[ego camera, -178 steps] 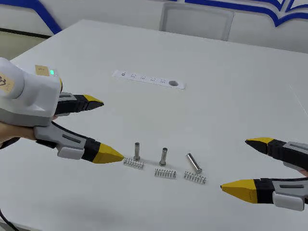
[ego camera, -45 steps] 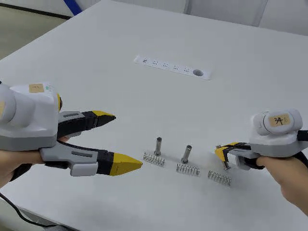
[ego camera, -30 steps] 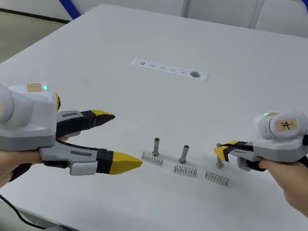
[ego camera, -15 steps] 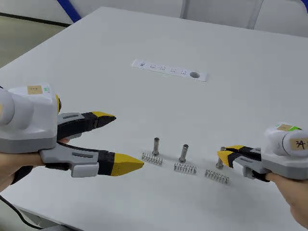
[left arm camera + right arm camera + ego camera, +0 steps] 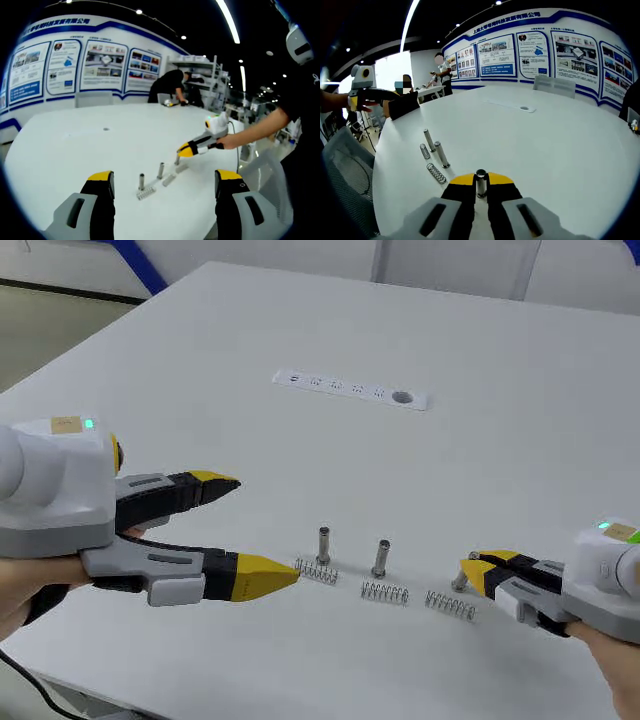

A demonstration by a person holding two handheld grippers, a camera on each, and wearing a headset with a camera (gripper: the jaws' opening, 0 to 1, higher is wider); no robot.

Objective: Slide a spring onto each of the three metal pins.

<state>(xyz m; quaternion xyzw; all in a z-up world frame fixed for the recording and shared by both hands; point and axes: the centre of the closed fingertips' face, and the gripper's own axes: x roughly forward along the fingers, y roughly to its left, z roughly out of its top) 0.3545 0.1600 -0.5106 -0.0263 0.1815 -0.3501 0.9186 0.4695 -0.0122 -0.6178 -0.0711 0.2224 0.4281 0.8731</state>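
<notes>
Third pin (image 5: 480, 182) now upright in right gripper (image 5: 472, 568), springs (image 5: 385, 592) alongside.

The head view is looking forward and down over the white tabletop (image 5: 480, 330), taking in the left gripper (image 5: 267, 529) and right gripper (image 5: 470, 568) from behind. The left gripper view is peering low across the table at the row of small grey metal pins (image 5: 160, 170), some way off. The right gripper view is facing back along that row, sitting hard against the rightmost pin (image 5: 480, 181) pinched in its jaws. All three are sharing the pins and the coiled wire springs (image 5: 385, 592).
</notes>
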